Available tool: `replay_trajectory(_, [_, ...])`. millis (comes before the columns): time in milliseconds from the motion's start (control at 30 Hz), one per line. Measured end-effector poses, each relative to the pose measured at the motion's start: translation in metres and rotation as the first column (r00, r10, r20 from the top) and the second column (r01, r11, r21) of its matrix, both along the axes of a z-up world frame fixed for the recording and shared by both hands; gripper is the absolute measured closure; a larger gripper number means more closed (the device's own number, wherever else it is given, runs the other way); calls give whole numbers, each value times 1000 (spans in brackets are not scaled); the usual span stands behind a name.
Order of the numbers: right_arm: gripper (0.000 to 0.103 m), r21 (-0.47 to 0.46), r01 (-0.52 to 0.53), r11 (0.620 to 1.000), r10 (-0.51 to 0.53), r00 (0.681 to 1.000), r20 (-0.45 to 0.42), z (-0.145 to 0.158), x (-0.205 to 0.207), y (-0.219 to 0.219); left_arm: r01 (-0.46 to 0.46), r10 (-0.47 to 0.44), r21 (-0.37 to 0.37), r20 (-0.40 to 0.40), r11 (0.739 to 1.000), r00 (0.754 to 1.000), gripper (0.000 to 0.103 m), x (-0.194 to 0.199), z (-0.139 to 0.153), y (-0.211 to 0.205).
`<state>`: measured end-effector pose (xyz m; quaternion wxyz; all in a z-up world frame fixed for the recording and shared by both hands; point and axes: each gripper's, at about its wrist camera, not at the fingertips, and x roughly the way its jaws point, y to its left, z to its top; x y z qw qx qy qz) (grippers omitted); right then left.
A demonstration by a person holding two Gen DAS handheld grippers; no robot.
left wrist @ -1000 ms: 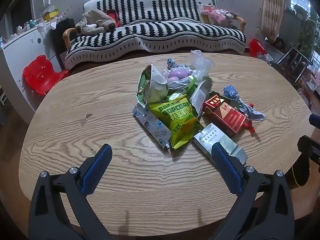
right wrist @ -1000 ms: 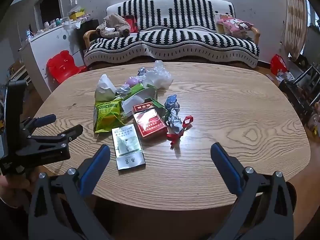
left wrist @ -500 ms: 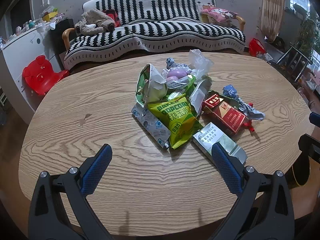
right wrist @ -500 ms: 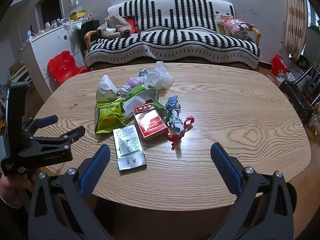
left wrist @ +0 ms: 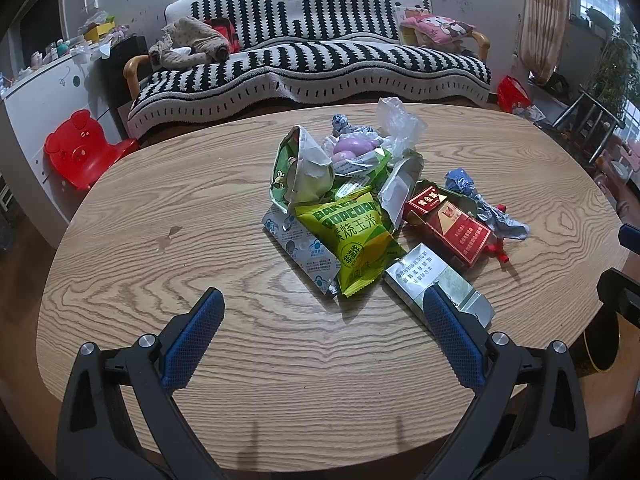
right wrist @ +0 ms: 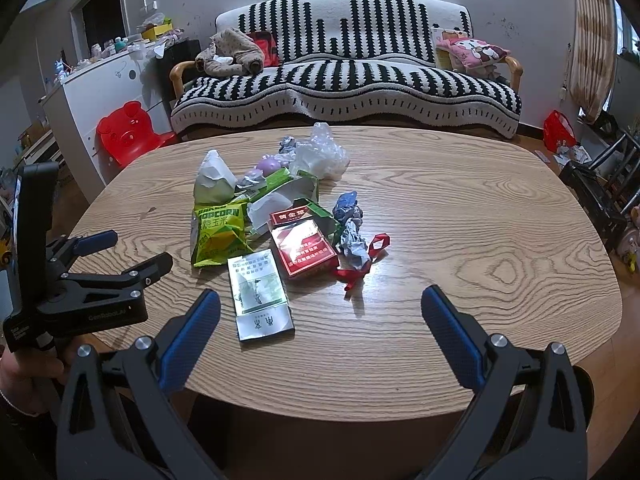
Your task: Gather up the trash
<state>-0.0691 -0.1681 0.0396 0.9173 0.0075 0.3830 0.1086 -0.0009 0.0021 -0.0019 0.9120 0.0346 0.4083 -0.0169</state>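
A pile of trash lies near the middle of an oval wooden table (left wrist: 168,184), toward its far edge. Both grippers hover above the near edge, jaws spread wide and holding nothing.

Going left to right in the left wrist view: the left gripper (left wrist: 322,316) has blue-padded fingers (left wrist: 192,332). A torn green wrapper (left wrist: 296,168) stands upright at the left of the pile. In front of it a yellow-green popcorn bag (left wrist: 356,240) lies over a flat silver sachet (left wrist: 300,252). A silver cigarette pack (left wrist: 436,284) lies nearest the near edge, partly behind the gripper's right finger. A red cigarette pack (left wrist: 452,232) lies just beyond it. Crumpled blue foil (left wrist: 480,204) and a red ribbon (left wrist: 498,250) sit at the right of the pile. A clear plastic bag (left wrist: 396,120) stands at the back.

The right gripper (right wrist: 320,314) hangs over the near edge, right of the silver pack.
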Motion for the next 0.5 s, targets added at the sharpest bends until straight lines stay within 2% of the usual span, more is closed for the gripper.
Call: replay_trajectory(500, [6,-1,1,1000,-1,1000,-1,0,-1,0,1,-1,-1,-2,1000,1000,6,0,-3,-1])
